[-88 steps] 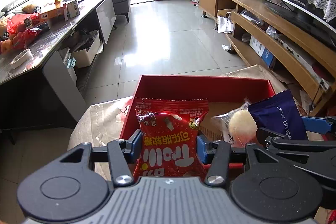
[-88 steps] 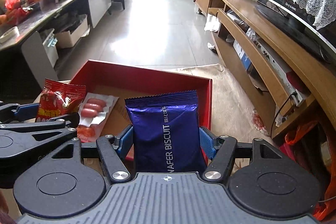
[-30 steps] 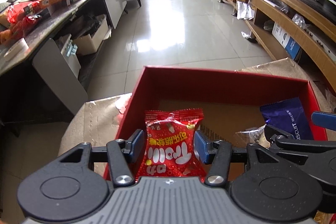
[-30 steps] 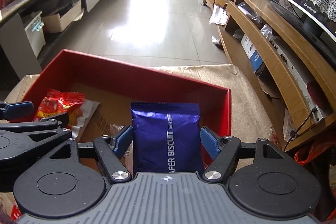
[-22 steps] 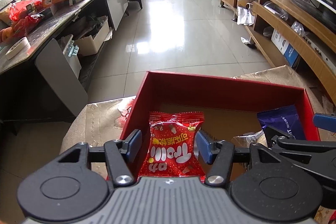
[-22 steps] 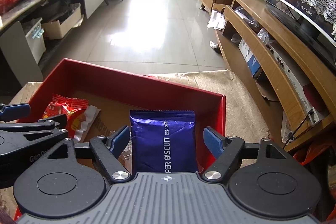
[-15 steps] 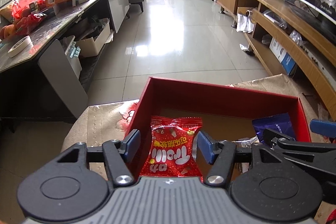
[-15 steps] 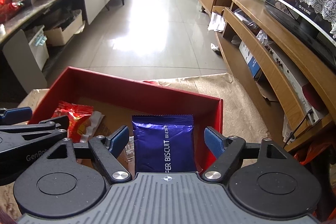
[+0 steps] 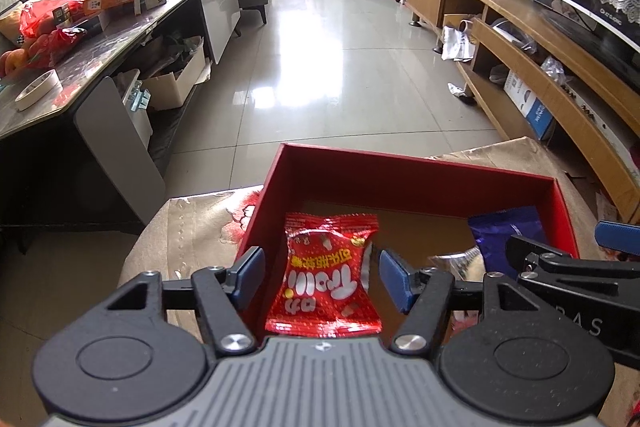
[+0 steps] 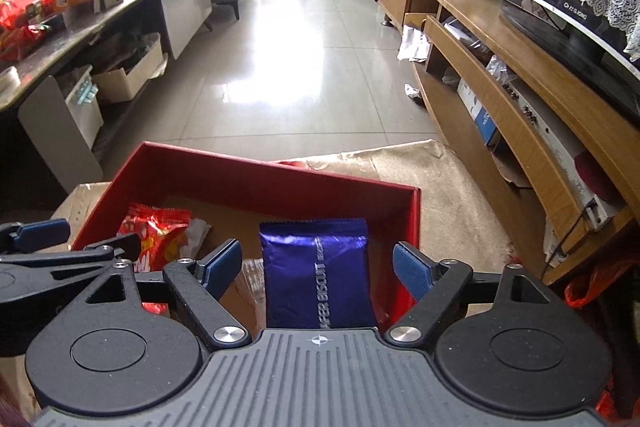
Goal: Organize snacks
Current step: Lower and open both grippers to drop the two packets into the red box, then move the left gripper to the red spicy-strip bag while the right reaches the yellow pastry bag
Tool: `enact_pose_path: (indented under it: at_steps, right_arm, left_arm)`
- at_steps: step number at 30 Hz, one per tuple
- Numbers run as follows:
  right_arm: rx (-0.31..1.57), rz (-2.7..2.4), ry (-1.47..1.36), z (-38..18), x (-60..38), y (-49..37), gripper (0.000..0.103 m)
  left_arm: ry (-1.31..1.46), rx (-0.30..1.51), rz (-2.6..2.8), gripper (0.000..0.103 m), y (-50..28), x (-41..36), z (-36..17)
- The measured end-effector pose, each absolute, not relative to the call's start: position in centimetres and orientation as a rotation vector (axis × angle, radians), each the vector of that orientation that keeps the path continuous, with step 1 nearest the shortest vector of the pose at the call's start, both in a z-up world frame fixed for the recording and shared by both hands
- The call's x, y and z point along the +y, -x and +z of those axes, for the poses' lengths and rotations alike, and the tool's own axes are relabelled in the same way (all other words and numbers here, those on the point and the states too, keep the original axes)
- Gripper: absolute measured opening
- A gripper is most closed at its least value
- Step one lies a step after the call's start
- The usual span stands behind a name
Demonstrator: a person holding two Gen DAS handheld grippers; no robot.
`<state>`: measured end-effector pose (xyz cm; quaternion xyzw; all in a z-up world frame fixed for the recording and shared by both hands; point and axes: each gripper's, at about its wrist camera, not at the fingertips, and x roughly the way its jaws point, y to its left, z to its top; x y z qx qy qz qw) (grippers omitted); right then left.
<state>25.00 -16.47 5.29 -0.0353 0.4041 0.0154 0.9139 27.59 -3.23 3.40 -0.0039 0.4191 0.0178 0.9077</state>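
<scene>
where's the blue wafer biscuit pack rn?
In the right wrist view, the blue wafer biscuit pack lies in the red box by its right wall, between the open right gripper fingers, untouched.

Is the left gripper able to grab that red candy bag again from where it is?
Probably yes: the red candy bag lies in the red box directly between the left gripper's open jaws, nothing covering it.

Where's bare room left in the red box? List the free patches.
Bare cardboard floor runs along the red box's far wall and between the red candy packet and the blue wafer biscuit packet. The near side is crowded: clear wrappers lie between the two packets.
</scene>
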Motion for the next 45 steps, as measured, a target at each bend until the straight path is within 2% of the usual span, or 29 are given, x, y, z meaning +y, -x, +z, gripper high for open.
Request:
enact_pose_path:
  at_steps: [17,31,41,43,45]
  right_arm:
    - [0.855,0.067,0.111,5.2,-14.7,-20.5,0.088]
    - [0.919,0.160,0.120,3.8,-11.6,-16.8,0.088]
    - [0.990,0.196,0.113,2.2,-10.7,-16.4,0.089]
    - [0.998,0.195,0.111,2.0,-10.7,-16.6,0.089]
    - [1.013,0.193,0.103,1.7,-10.8,-16.9,0.089]
  left_arm:
    - [-0.009,0.884,0.012,0.065,-22.5,-0.6,3.4]
    - [-0.031,1.020,0.002,0.065,-17.6,1.8,-1.1]
    - [-0.033,1.128,0.015,0.065,-17.8,2.3,-5.0]
    - [-0.017,1.138,0.009,0.069,-18.0,2.3,-5.5]
    - [-0.002,1.156,0.003,0.070,-18.2,2.4,-5.9]
